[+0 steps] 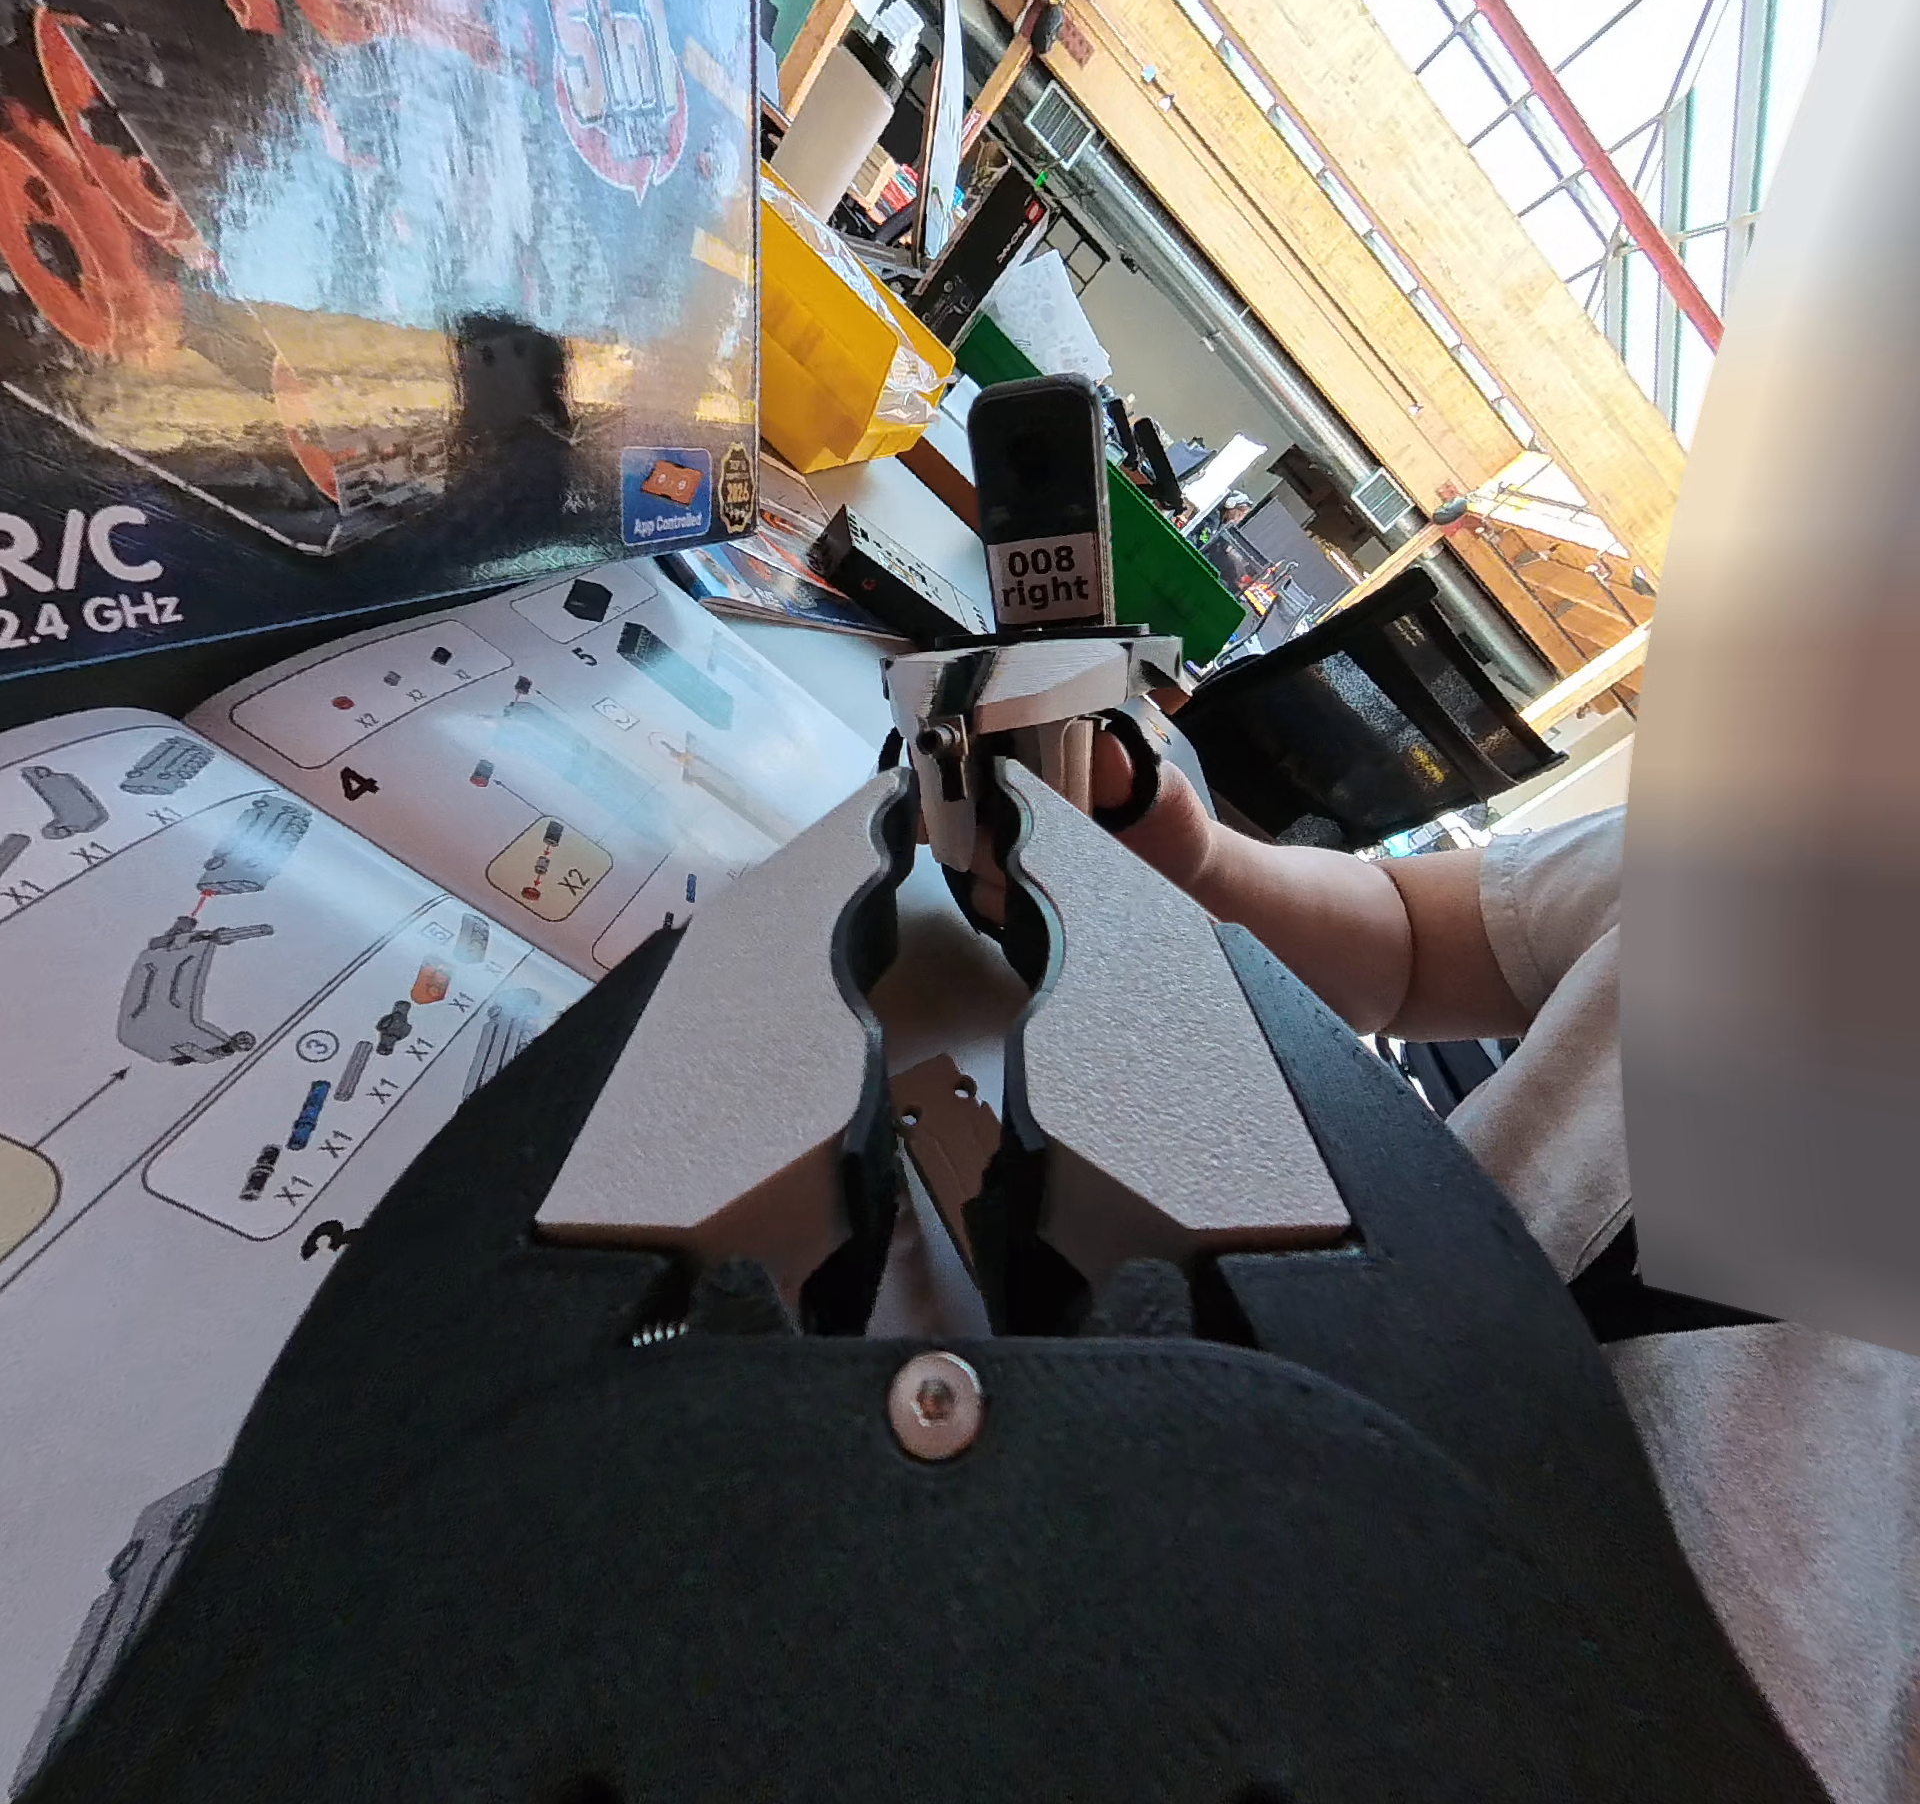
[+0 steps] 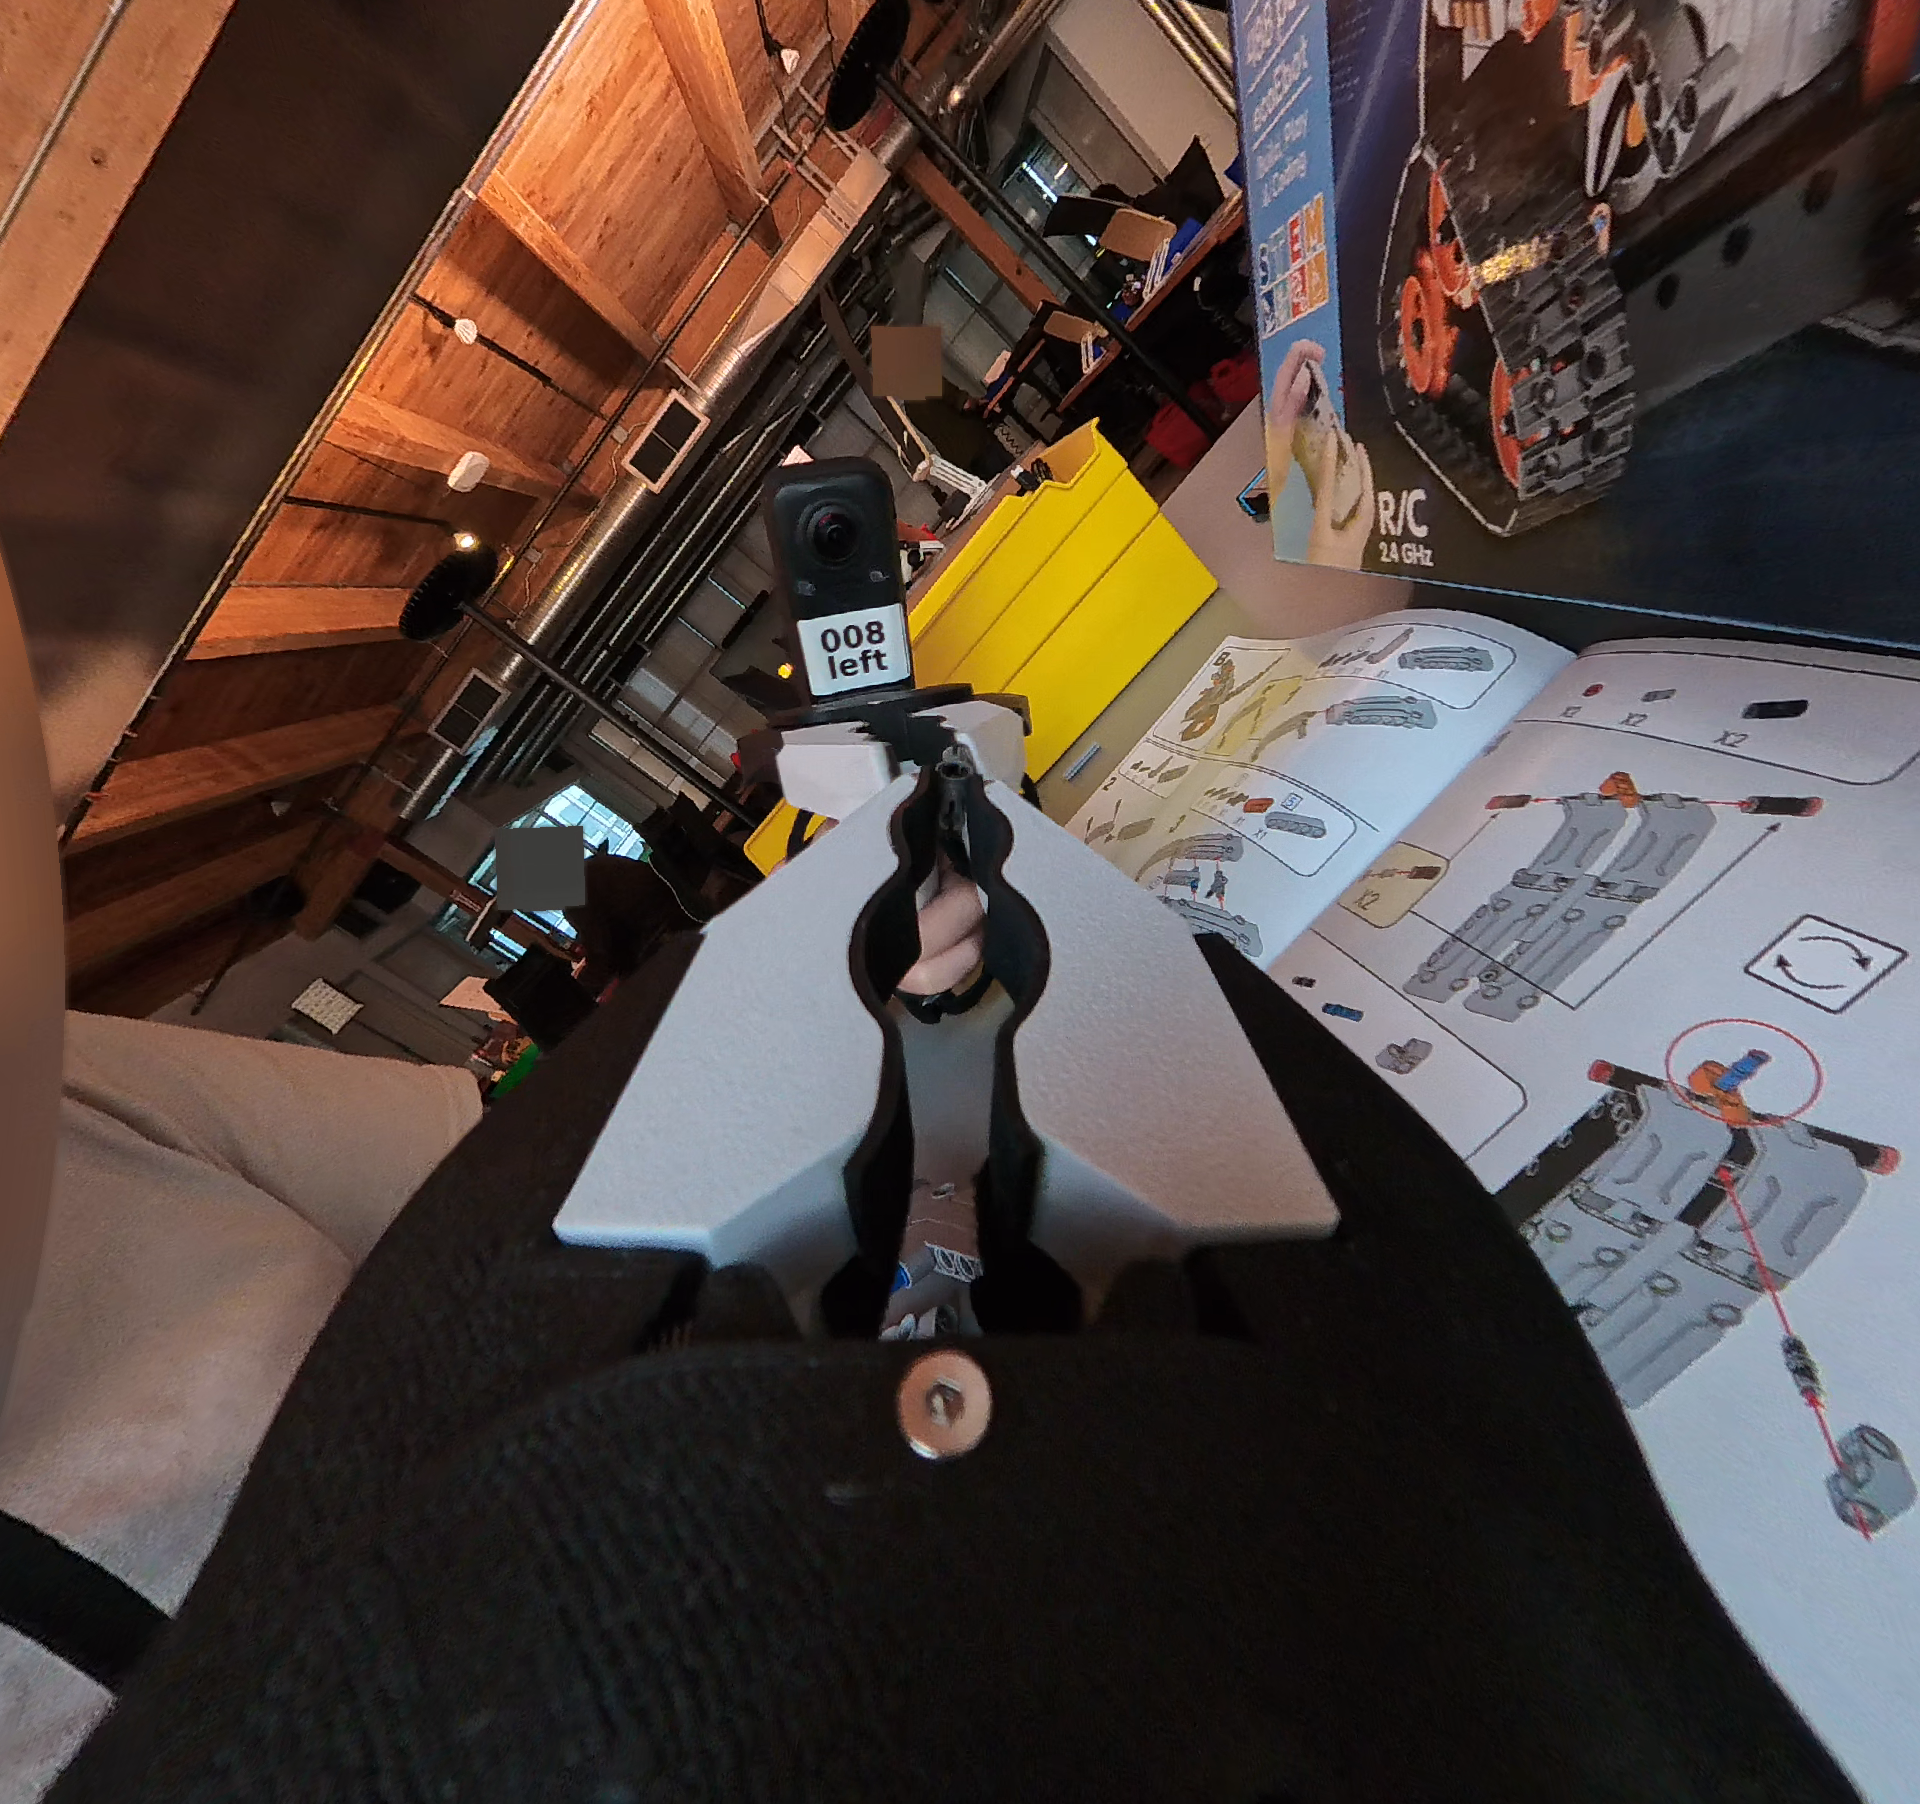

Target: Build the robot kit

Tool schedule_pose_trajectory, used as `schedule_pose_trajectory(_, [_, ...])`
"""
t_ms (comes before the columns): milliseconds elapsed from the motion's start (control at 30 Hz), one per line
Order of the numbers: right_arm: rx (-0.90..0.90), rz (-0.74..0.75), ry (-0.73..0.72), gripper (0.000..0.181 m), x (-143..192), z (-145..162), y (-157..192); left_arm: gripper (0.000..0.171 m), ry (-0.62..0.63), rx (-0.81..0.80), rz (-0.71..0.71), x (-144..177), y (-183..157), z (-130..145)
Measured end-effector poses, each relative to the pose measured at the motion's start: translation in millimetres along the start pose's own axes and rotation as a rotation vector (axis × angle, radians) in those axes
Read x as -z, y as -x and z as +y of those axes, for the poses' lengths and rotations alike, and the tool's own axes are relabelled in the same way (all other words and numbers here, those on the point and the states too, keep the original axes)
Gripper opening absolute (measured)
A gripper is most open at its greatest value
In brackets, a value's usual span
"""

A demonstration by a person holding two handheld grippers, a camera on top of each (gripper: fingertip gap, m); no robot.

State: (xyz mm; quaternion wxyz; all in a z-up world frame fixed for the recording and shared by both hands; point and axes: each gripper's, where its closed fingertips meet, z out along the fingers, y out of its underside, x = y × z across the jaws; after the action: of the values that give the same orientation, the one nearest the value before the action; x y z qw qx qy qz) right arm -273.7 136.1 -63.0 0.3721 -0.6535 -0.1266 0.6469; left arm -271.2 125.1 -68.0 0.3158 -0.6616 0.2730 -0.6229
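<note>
The two grippers point at each other, tip to tip, above an open instruction booklet. My right gripper is shut on a small black pin that sticks out past its tips. In the left wrist view the right gripper shows head on with the pin at its tip, held by a person's hand. My left gripper has its jaws a little apart, one tip on each side of the right gripper's tips. It holds nothing that I can see. The left gripper shows just behind the pin.
A large toy vehicle box stands upright behind the booklet and also shows in the right wrist view. A yellow bin and a green bin sit farther back. A brown flat piece with holes lies below the left gripper. My left and right fingertips are right by each other.
</note>
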Motion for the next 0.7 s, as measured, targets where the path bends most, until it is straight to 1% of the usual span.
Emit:
schedule_pose_trajectory(67, [0.008, 0.000, 0.001, 0.003, -1.0, 0.8, 0.6, 0.012, 0.006, 0.007, 0.004, -0.4, 0.6, 1.2])
schedule_pose_trajectory(267, [0.036, -0.011, -0.011, 0.003, -3.0, 0.5, 5.6, 0.009, 0.048, -0.008, 0.021, -2.7, -2.9, 7.2])
schedule_pose_trajectory(367, [0.056, -0.008, -0.001, 0.003, -3.7, 2.5, 7.1, 0.002, 0.027, -0.011, 0.042, -2.0, -6.4, 4.1])
schedule_pose_trajectory(600, [0.067, -0.026, 0.006, 0.003, -4.6, 4.6, 11.4, 0.002, 0.052, -0.071, 0.035, 0.0, -8.7, 6.0])
schedule_pose_trajectory(633, [0.082, -0.023, 0.005, 0.004, -4.6, 4.4, 11.9, 0.002, 0.055, -0.074, 0.041, 0.6, -9.1, 6.3])
schedule_pose_trajectory(700, [0.111, -0.011, -0.014, 0.015, -3.6, 0.5, 12.4, 0.002, 0.063, -0.091, 0.052, 2.0, -9.3, 8.0])
